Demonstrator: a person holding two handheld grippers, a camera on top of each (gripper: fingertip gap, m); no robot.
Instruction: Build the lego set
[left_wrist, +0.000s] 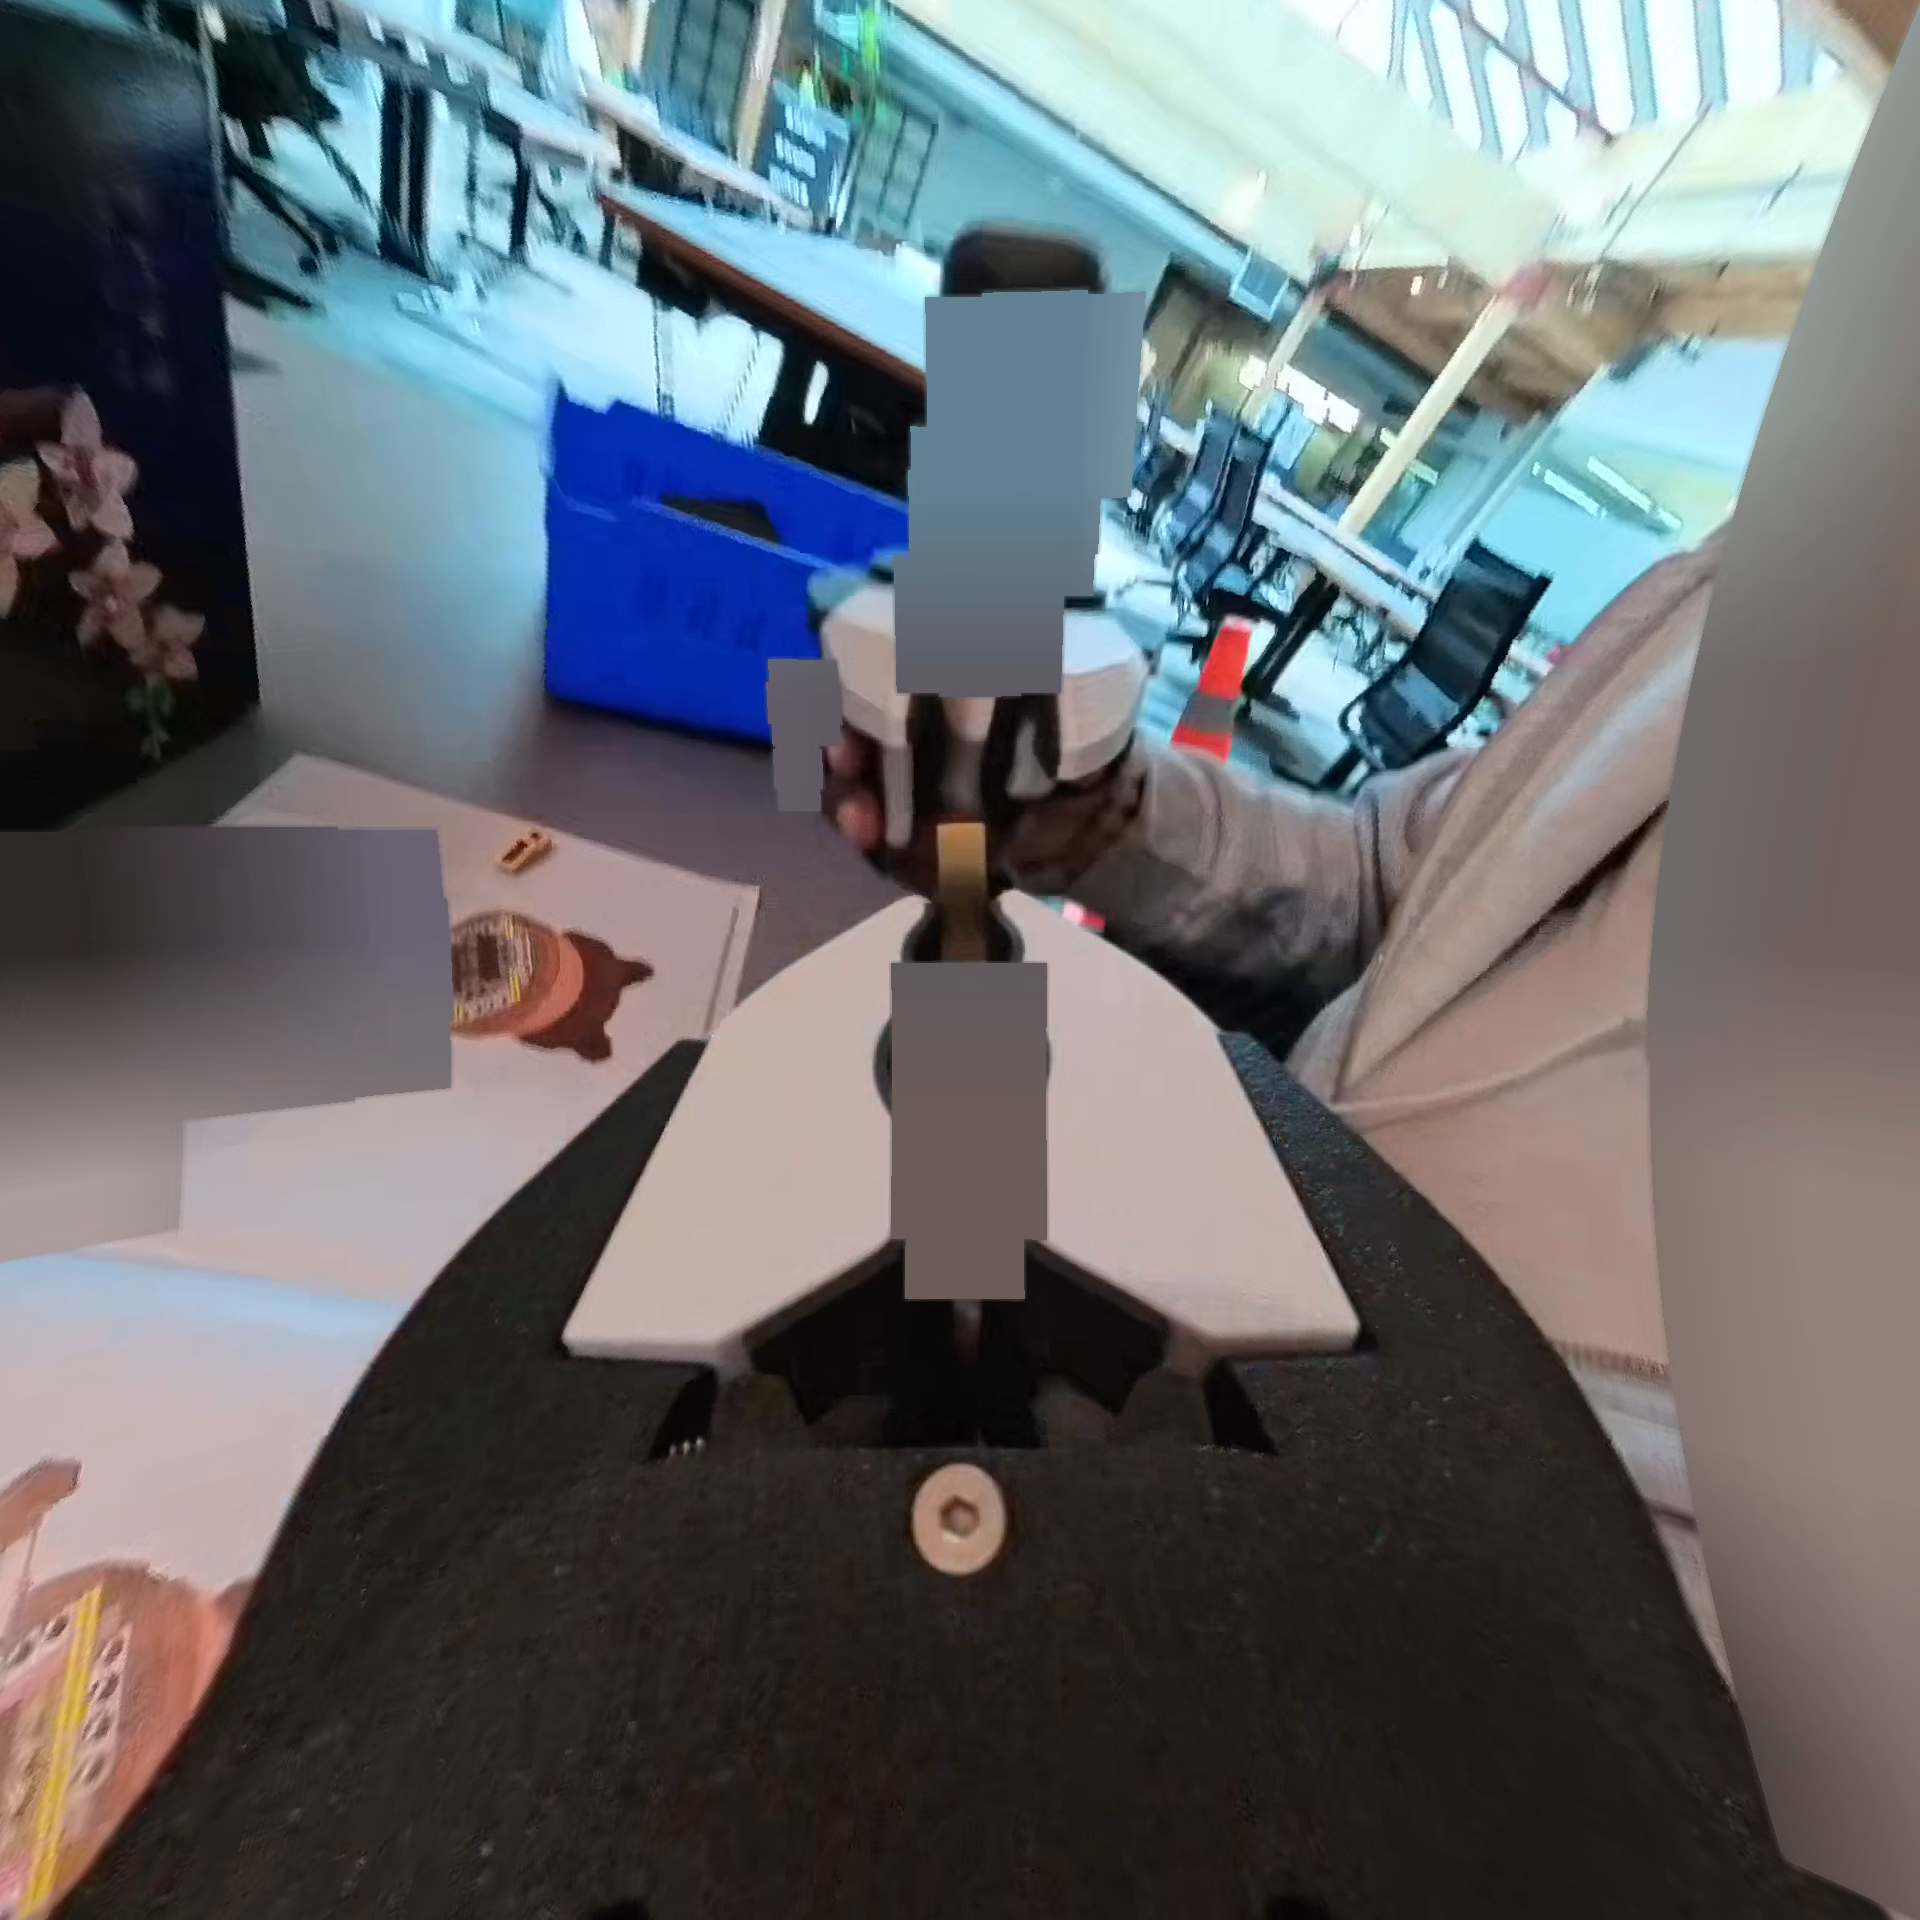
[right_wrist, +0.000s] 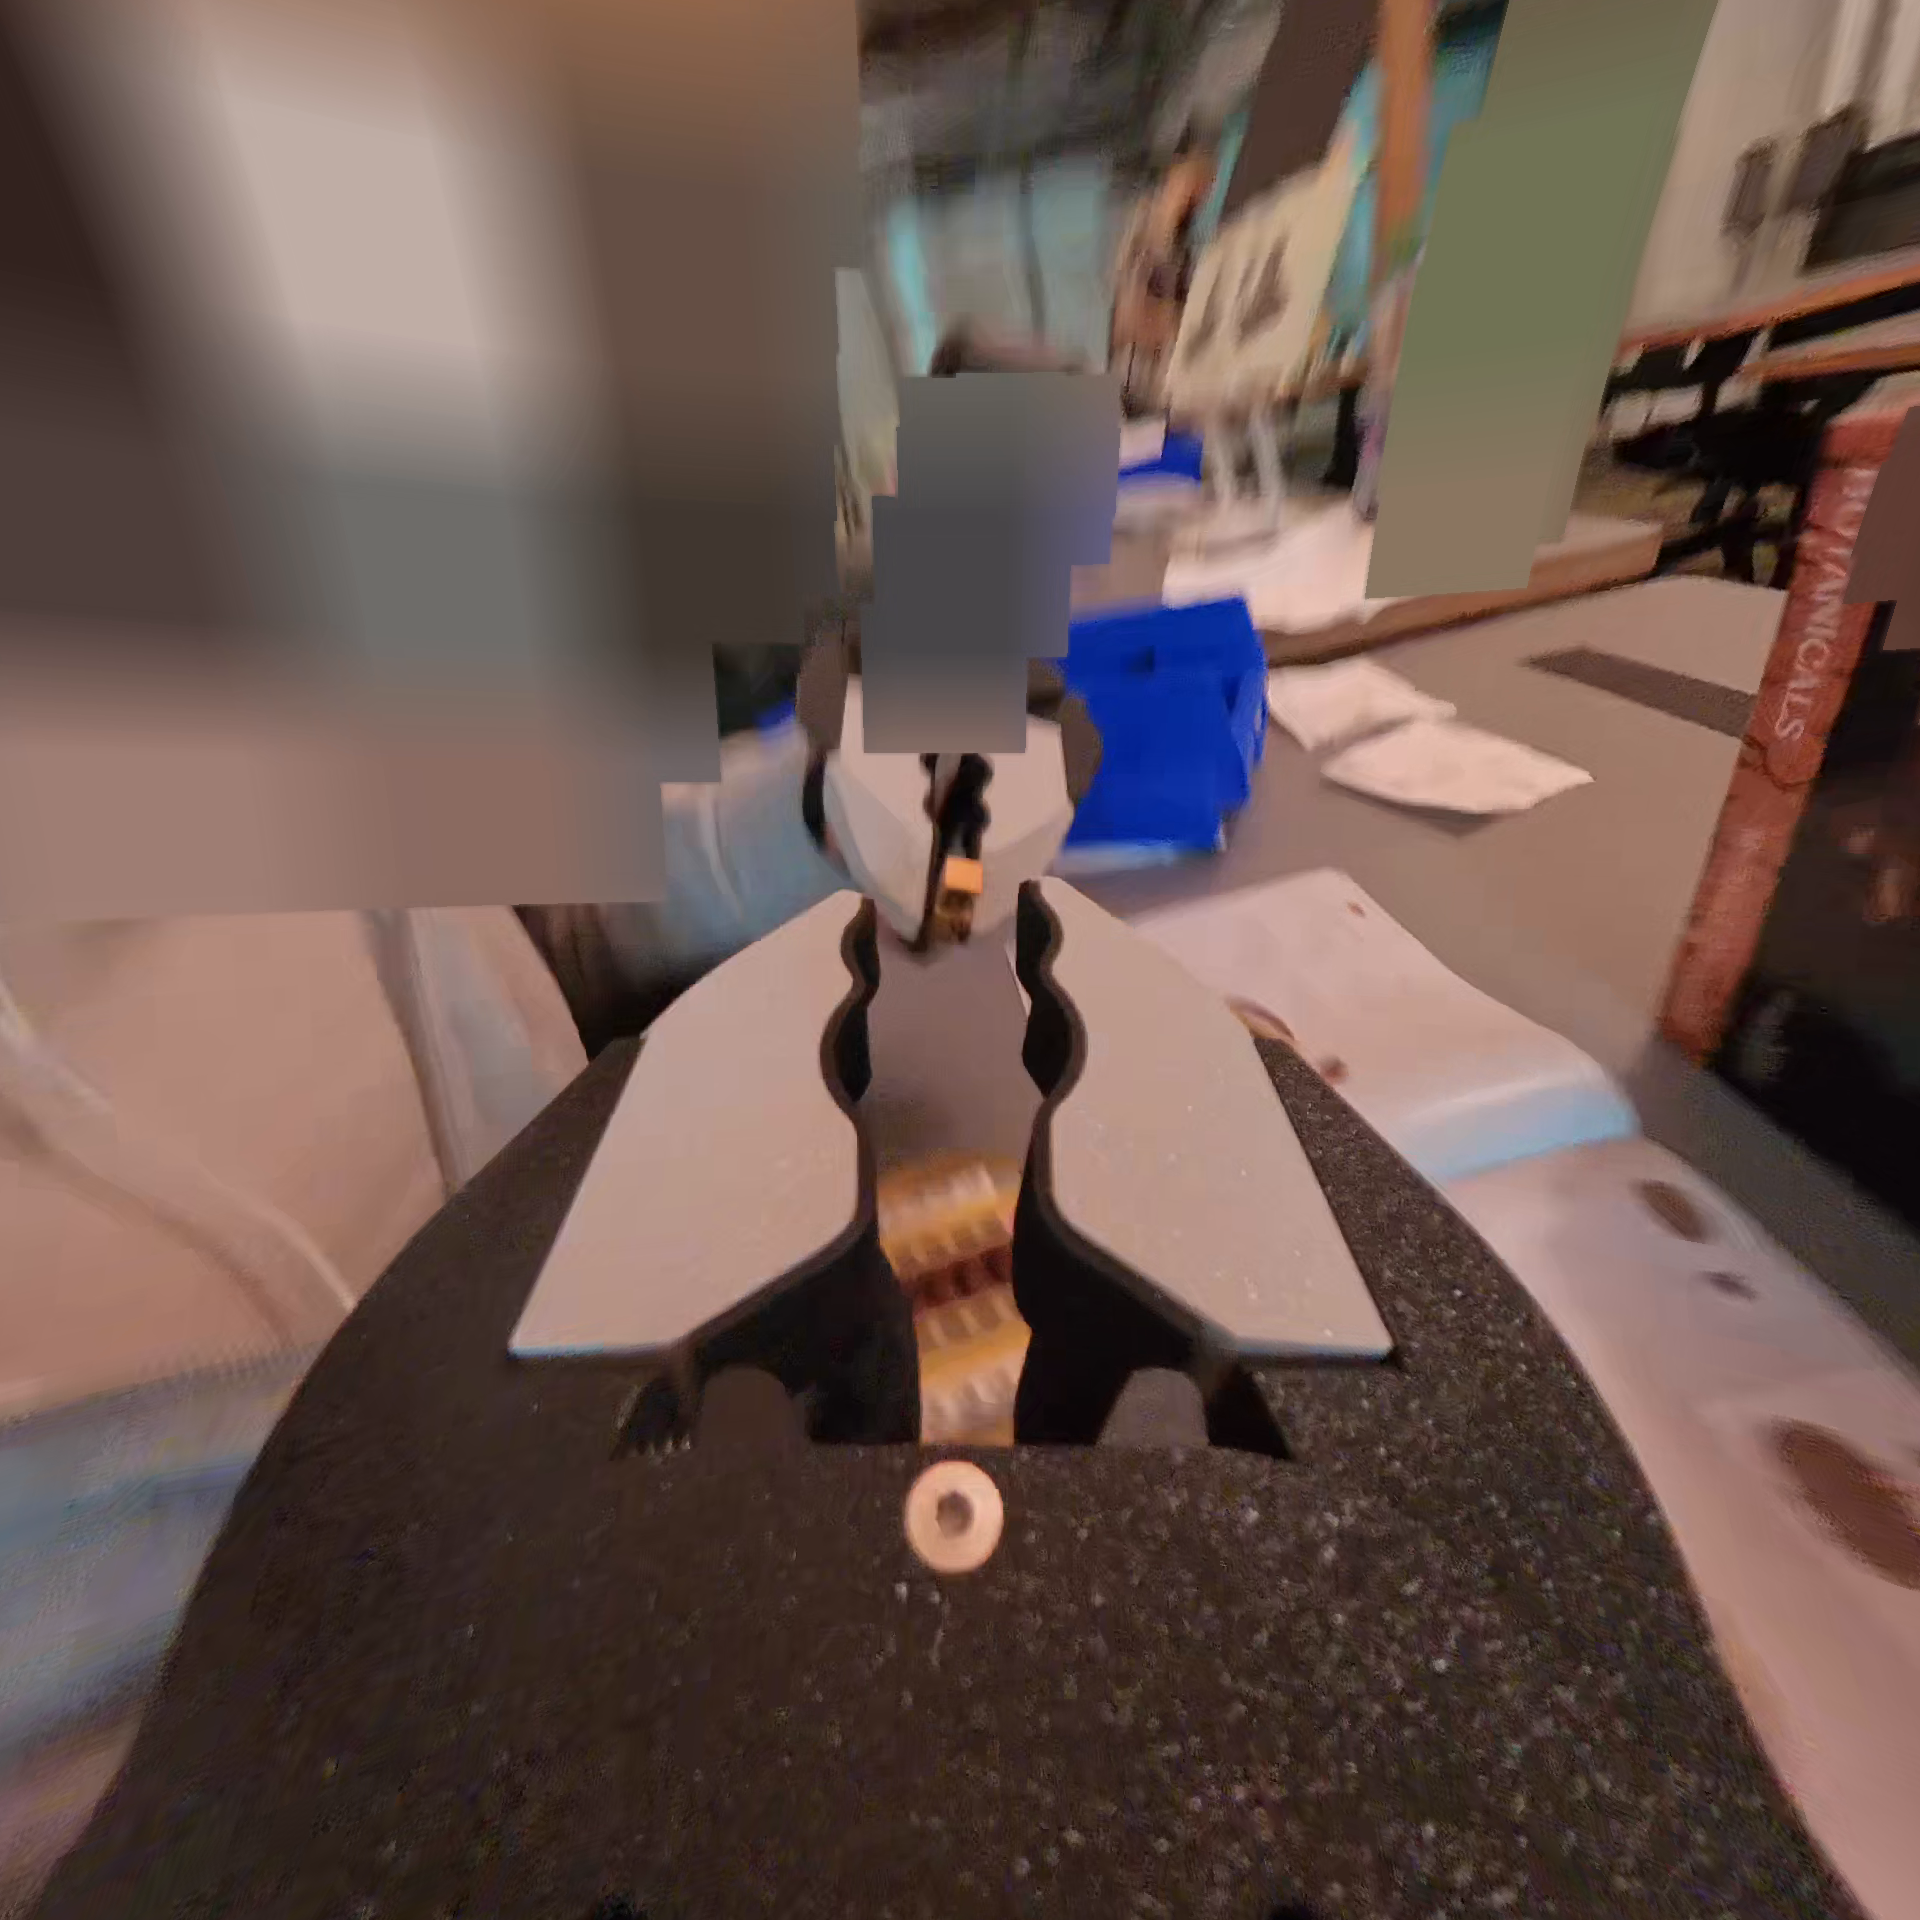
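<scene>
A large open-plan office or workspace: long rows of wood-edged desks with black mesh office chairs far right, beneath a bright skylit ceiling.

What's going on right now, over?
Left tool shut on tan lego piece. Right tool open, facing it. Another tan piece on the instruction sheet. Nothing between the tools.

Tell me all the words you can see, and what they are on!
Red-edged box: pale letters along the edge; I don't repeat writing.
Dark sign: too blurred to read.
Blue crate: raised marks, too blurred.
Picture sheet: no words readable.
</scene>
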